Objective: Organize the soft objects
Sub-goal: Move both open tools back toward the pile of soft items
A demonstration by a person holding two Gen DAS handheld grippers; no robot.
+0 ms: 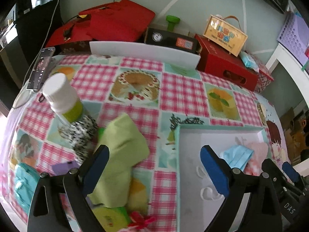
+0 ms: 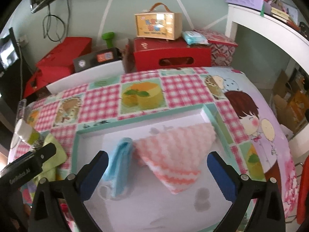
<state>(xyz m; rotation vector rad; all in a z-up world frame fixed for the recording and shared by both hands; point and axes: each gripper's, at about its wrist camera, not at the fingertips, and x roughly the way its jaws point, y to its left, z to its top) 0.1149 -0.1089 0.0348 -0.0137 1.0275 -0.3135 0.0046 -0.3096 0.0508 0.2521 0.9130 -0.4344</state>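
the left gripper (image 1: 154,162) hangs with its jaws spread wide and nothing between them, over the seam where the checked counter (image 1: 173,89) meets the tray's left wall. just under its left finger lies a green cloth (image 1: 123,141), folded loosely and still outside the tray (image 1: 212,128). behind the cloth stands a bottle with a white cap (image 1: 63,96), touching or nearly touching it, and a small purple item (image 1: 64,167) and a teal pouch (image 1: 24,181) lie nearer the counter's left edge.

the right gripper (image 2: 157,166) is also spread apart and empty, hovering above the tray's floor (image 2: 154,212). in front of it, inside the tray, a blue face mask (image 2: 120,166) lies just beside a pink and white cloth (image 2: 173,154); the two look to be touching at their near edges.

judging from this, two soft things are already sorted into the tray and the green cloth is the next one in hand. the next move probably calls for the left gripper to drop onto the cloth's raised fold, pinch it without catching the bottle, and carry it right over the tray wall into the bare floor near the mask
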